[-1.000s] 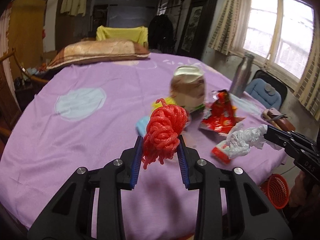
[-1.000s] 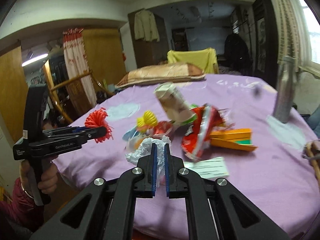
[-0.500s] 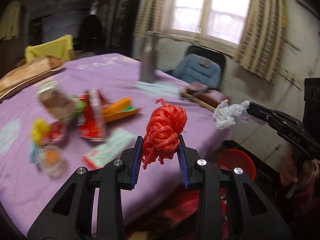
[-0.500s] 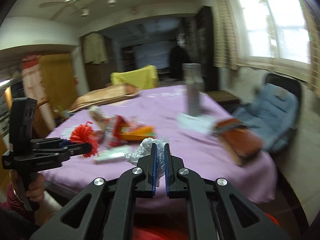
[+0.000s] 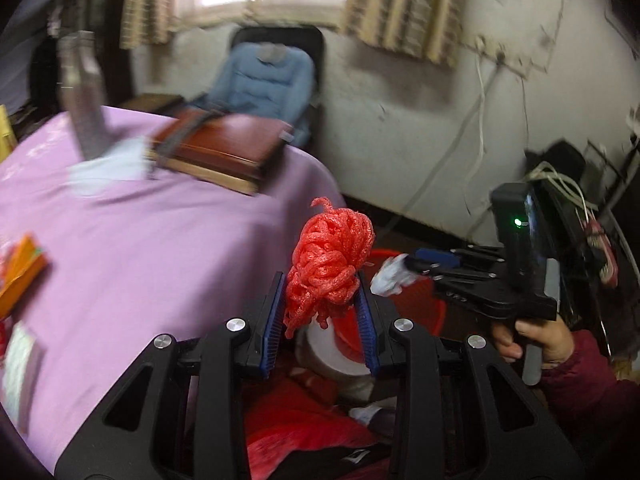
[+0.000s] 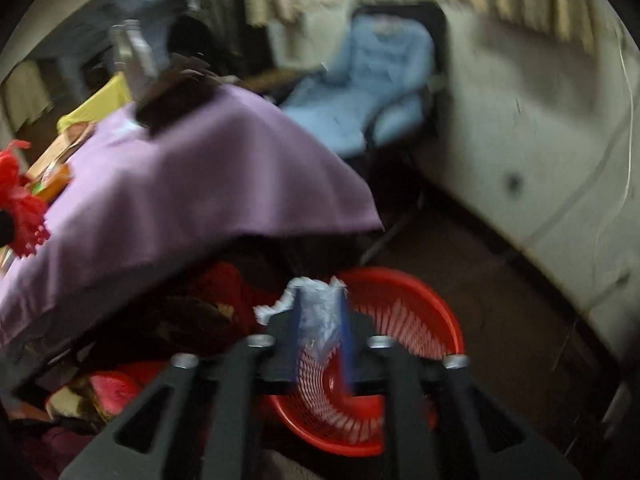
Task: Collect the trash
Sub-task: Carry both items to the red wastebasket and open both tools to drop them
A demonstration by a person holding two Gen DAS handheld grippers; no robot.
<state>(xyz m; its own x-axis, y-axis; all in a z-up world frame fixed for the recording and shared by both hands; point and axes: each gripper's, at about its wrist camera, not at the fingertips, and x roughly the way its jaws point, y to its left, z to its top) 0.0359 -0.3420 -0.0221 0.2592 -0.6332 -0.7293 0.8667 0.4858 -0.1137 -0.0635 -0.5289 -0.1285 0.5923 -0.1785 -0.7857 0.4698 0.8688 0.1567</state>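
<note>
- Both grippers have swung away from the purple-covered surface (image 5: 132,248) since a second ago, when they faced the litter on it; they now point past its edge toward the red basket (image 6: 404,308) on the floor.
- No brand, label or writing can be read; both views are blurred by motion.
- Left gripper (image 5: 322,326): its blue-padded fingers (image 5: 272,322) stand moderately apart, pressed against either side of the red mesh bundle (image 5: 330,266), which bulges up above the tips.
- Right gripper (image 6: 319,336): its fingers (image 6: 346,344) are a narrow gap apart with the crumpled clear plastic (image 6: 316,316) pinched between them, its ragged edge sticking out past the tips.
- That plastic hangs above the near rim of the basket, which lies directly ahead of and below the right fingers.
- From the left wrist view, the right gripper (image 5: 412,266) sits just to the right of the mesh bundle, with the basket (image 5: 416,308) behind and below both.
</note>
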